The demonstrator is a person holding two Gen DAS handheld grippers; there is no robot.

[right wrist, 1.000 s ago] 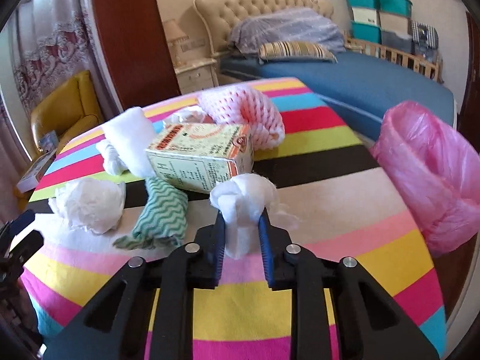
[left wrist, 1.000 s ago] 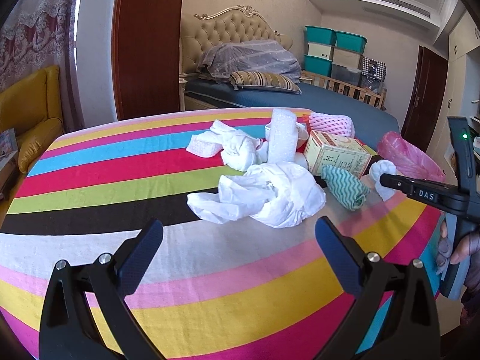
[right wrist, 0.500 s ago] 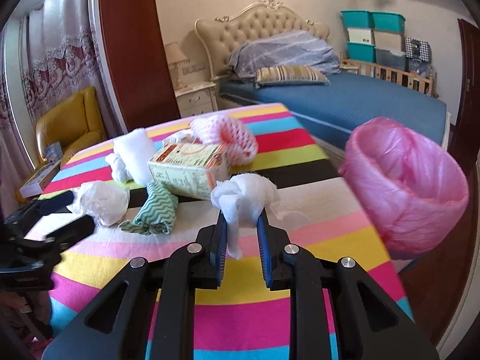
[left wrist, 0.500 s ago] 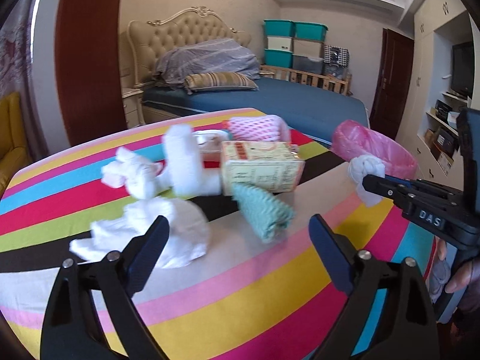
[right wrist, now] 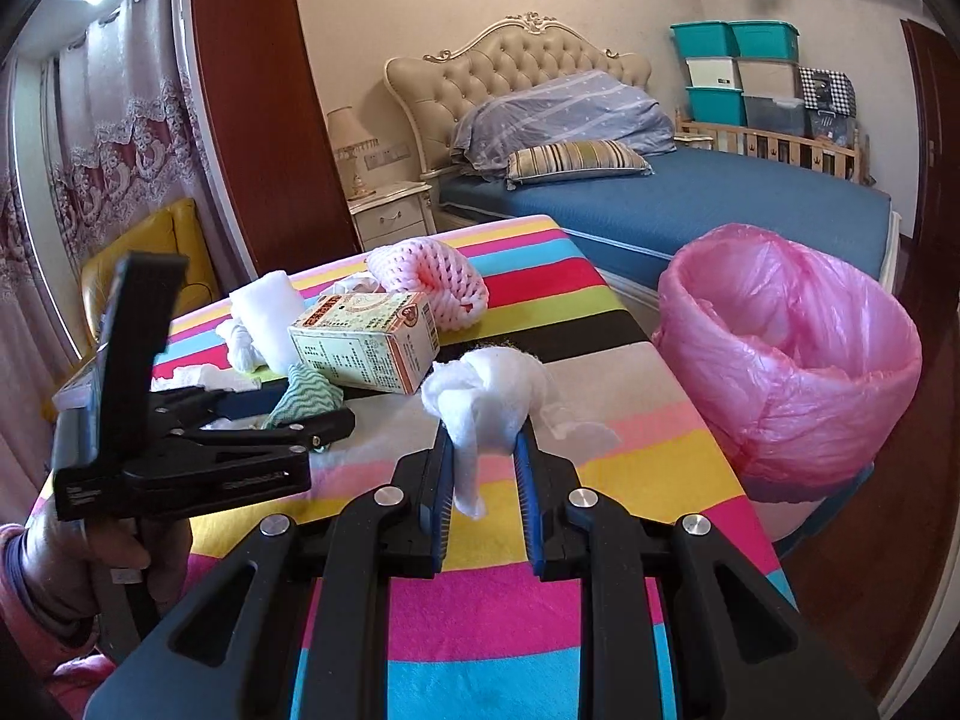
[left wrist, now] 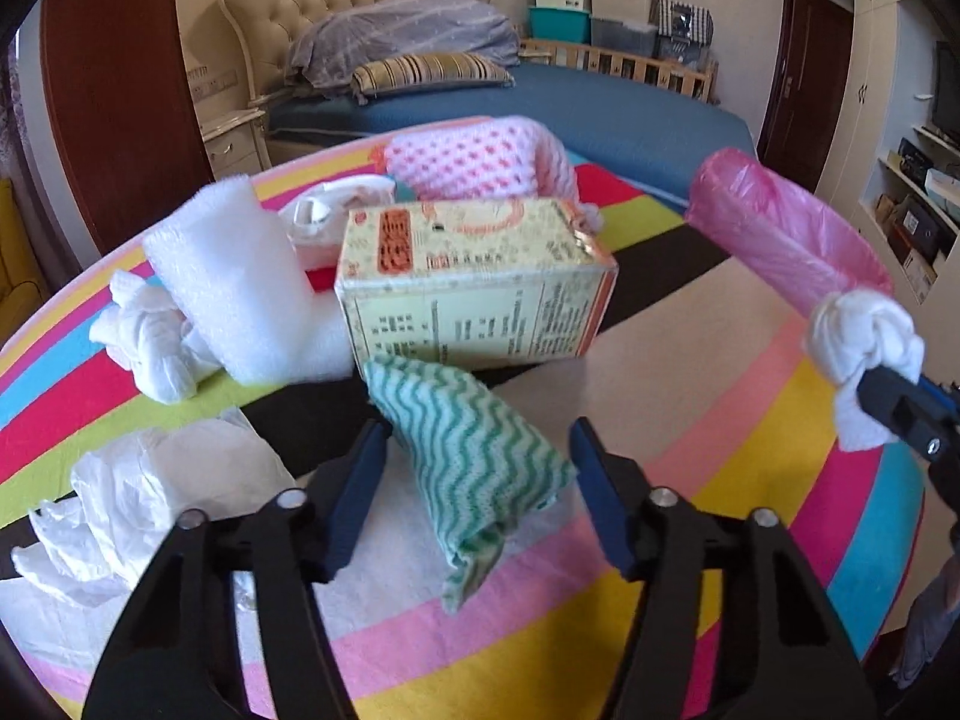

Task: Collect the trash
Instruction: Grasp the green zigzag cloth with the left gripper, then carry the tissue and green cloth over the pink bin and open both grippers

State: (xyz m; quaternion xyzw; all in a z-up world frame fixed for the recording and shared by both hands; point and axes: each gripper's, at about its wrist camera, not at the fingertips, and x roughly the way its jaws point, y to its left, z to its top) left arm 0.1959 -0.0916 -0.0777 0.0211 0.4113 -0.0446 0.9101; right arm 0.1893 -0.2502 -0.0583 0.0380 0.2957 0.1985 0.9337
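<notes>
Your left gripper point(left wrist: 477, 450) gapes around the green cloth point(left wrist: 474, 456), box point(left wrist: 474, 282) right behind; right gripper point(right wrist: 483, 450) pinches a white wad point(right wrist: 489, 390) beside the pink bin point(right wrist: 792, 360).

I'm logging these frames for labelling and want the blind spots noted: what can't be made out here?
- Inside of the pink bin bag: right wrist view shows only its rim and far wall; the bottom is hidden.
- Box print: motion blur, unreadable in the left wrist view.
- Green wavy cloth: the left gripper partly covers it in the right wrist view.
- White wad: its lower part sits between the right gripper's fingers.
</notes>
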